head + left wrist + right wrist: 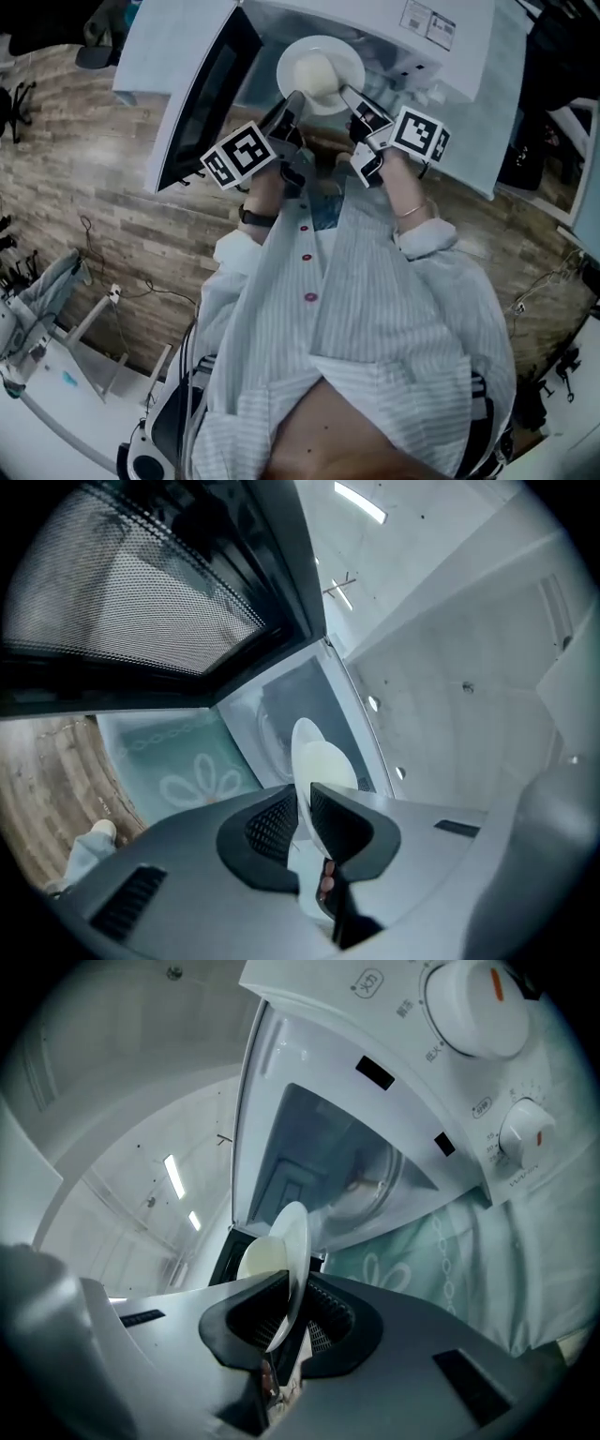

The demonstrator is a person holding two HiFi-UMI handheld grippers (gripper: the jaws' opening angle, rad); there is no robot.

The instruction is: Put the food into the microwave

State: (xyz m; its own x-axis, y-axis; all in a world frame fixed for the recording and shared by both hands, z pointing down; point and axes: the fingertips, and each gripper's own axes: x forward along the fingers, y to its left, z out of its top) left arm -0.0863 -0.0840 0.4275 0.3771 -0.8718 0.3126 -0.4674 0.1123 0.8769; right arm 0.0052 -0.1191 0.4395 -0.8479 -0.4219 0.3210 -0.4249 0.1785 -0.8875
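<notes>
A white plate (321, 70) carrying a pale round bun (317, 73) hangs at the mouth of the white microwave (450, 66), whose door (202, 94) stands open to the left. My left gripper (292, 101) is shut on the plate's left rim and my right gripper (349, 94) is shut on its right rim. In the left gripper view the plate (307, 747) stands edge-on between the pads of the gripper (305, 808), with the cavity (281, 700) just behind. In the right gripper view the plate (294, 1237) and bun (255, 1260) sit in the gripper (292, 1302).
The open door's mesh window (131, 602) looms close on the left gripper's side. Two control knobs (473, 1002) sit on the panel right of the cavity (337, 1166). A teal cloth with a flower print (441, 1260) covers the table under the microwave. Wooden floor (103, 187) lies below.
</notes>
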